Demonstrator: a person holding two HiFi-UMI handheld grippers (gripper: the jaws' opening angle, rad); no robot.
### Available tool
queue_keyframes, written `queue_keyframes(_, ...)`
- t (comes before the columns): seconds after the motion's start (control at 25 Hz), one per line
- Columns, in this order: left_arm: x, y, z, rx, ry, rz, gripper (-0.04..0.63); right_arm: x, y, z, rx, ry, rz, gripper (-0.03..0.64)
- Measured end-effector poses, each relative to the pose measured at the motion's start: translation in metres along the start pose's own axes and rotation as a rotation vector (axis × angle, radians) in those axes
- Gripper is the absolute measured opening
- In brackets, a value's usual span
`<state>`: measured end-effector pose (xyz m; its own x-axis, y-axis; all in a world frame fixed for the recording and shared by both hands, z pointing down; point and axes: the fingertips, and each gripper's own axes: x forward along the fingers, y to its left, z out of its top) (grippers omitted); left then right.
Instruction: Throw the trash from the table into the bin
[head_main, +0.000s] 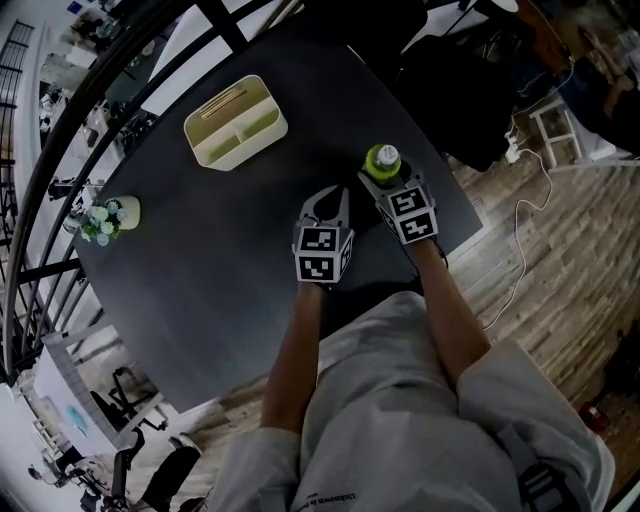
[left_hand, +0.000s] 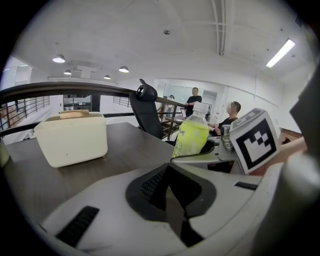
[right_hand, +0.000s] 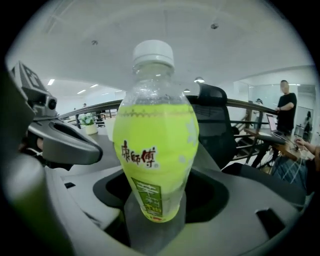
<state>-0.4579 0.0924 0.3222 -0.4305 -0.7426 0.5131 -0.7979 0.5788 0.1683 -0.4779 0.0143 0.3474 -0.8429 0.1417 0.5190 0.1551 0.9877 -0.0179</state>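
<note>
A clear bottle (head_main: 382, 160) of yellow-green drink with a white cap stands upright near the right edge of the dark table (head_main: 220, 260). My right gripper (head_main: 386, 186) has its jaws round the bottle's (right_hand: 155, 140) lower body, and they look closed against its sides. My left gripper (head_main: 327, 198) is just left of it, low over the table, shut with nothing between its jaws (left_hand: 172, 200). From the left gripper view the bottle (left_hand: 192, 137) shows seated in the right gripper (left_hand: 200, 157). No bin is in view.
A cream desk organizer (head_main: 235, 125) sits at the table's far side, and a small flower pot (head_main: 110, 215) at its left edge. A black office chair (left_hand: 147, 112) stands beyond the table. Wooden floor with a white cable (head_main: 520, 250) lies to the right.
</note>
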Motion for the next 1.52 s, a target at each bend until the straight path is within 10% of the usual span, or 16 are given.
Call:
queue_keyframes(0.28, -0.019, -0.006, -0.009, 0.000, -0.014, -0.012, 0.028, -0.007, 0.065, -0.009, -0.087, -0.014, 0.118, 0.313)
queue_keyframes(1.16, -0.146, -0.102, -0.112, 0.126, 0.045, -0.142, 0.028, -0.148, 0.172, -0.101, 0.006, 0.023, 0.000, 0.311)
queue_keyframes(1.52, -0.143, -0.184, -0.137, 0.200, 0.080, -0.244, 0.028, -0.216, 0.144, -0.147, 0.065, 0.020, -0.069, 0.311)
